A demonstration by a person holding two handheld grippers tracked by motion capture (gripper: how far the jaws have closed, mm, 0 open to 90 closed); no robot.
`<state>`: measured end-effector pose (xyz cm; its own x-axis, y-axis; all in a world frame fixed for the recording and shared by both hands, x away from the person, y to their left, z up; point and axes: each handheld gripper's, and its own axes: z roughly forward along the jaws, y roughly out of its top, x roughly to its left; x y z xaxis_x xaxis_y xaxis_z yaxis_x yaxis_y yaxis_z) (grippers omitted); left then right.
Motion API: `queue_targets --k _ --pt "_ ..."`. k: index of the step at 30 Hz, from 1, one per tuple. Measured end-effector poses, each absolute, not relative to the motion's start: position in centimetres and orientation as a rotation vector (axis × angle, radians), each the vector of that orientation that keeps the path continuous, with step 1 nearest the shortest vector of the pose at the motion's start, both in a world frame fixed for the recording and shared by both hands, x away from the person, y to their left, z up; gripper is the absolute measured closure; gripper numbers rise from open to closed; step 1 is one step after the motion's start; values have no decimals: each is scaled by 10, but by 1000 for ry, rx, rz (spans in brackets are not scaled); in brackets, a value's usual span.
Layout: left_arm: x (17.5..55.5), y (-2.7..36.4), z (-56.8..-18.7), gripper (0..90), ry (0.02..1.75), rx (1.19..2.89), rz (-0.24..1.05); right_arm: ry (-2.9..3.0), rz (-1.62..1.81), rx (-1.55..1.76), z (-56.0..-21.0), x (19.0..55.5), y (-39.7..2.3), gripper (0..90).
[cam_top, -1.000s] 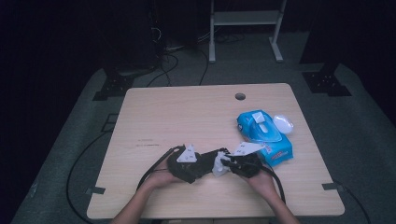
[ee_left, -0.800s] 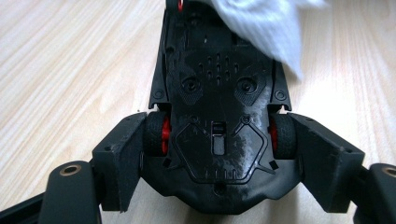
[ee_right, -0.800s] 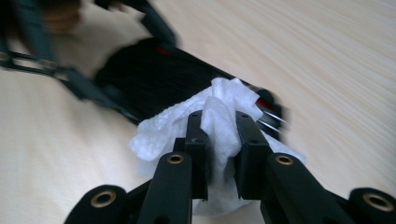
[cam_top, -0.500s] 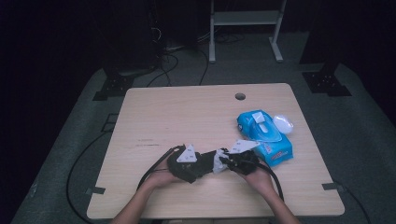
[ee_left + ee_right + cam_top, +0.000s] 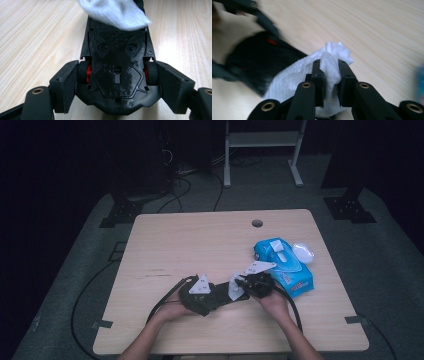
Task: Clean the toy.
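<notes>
A black toy car [image 5: 115, 50] with red wheel hubs lies belly-up, and my left gripper [image 5: 120, 77] is shut on it, one pad against each rear wheel. In the high view the car [image 5: 223, 296] is held low over the front of the table between the two hands. My right gripper [image 5: 331, 67] is shut on a crumpled white wipe [image 5: 294, 75]. The wipe [image 5: 117, 15] rests on the far end of the car's underside. The right gripper [image 5: 245, 287] points left at the car, and the left gripper [image 5: 216, 296] points right.
A blue pack of wipes [image 5: 282, 265] lies on the wooden table [image 5: 200, 245] just right of the right hand, with a white oval thing [image 5: 303, 252] beside it. A cable hole [image 5: 257, 223] sits near the far edge. Black cables trail from both grippers.
The right gripper with the wipe has shifted a little across the car's underside. The left gripper and the car have stayed put.
</notes>
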<state>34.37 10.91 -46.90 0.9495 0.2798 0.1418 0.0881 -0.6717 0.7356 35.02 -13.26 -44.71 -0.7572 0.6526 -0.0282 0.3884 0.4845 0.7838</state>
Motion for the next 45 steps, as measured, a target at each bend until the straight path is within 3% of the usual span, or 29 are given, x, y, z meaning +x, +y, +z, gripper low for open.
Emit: queue_targets --k 10,18,26,34,45 --pt "343 109 -471 237 256 2314 315 2675 1231 536 -450 332 -69 773" --pt "344 109 -469 238 270 2290 303 2629 1206 646 -446 337 -109 775" --pt "344 109 -471 238 273 2303 306 2642 1201 548 -448 334 -77 776" --pt "345 110 -470 237 276 2301 299 2524 1157 799 -443 346 -141 775" --pt "347 116 -467 199 329 2270 215 2544 1209 819 -449 331 -156 774"
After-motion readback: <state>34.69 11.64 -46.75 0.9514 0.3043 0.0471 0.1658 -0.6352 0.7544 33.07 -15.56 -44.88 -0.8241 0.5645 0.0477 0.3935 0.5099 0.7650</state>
